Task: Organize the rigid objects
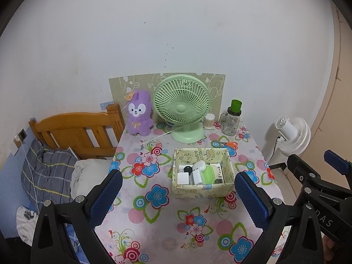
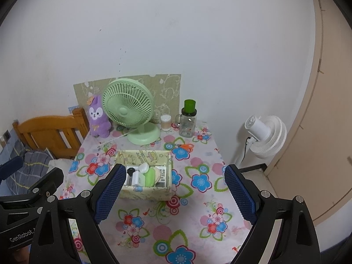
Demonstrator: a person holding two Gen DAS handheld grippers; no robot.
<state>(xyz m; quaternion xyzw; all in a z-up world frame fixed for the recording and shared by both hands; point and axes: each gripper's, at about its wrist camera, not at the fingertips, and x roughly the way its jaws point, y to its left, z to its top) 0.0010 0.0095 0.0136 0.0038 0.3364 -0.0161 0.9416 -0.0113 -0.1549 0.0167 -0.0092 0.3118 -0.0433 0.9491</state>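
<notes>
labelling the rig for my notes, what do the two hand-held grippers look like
Both match: the left hand-held gripper and right hand-held gripper have black angular plastic frames with silver screw heads and blue, finely textured finger pads. White lettering marks their bodies. No sleeves or cables are visible.

Ahead of the gripper's rough, knurled blue fingertips [image 1: 107, 195], a smooth flowered tablecloth [image 1: 154, 220] carries a matt printed-paper box [image 1: 202, 192], a glossy green plastic fan [image 1: 182, 107] and a fuzzy purple plush rabbit [image 1: 140, 113].
</notes>
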